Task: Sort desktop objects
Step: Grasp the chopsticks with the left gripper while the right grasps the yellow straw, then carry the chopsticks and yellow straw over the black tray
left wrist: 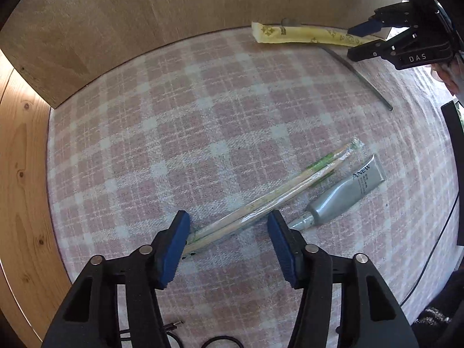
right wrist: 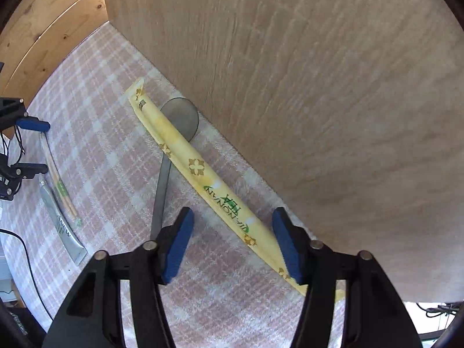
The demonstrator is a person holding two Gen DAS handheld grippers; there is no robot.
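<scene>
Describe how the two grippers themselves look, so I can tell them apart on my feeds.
Both look alike: the left gripper and right gripper have black angular linkage arms, silver round pins, and blue textured pads. Seen from the left camera, the right gripper's body shows white "DAS" lettering.

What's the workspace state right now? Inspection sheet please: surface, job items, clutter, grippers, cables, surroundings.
Surface: pink checked cloth, flat.
Job's things: wrapped chopsticks beside grey Anew tube; yellow tea sachet lying across a metal spoon by the board.
Clutter: nothing seen.
Grippers: left gripper straddles the chopsticks' lower end, pads apart from it; right gripper straddles the sachet, one pad at its edge, grip unclear.
Cables: black cable at the cloth's right edge.
Surroundings: wooden board upright behind; pine panelling.
</scene>
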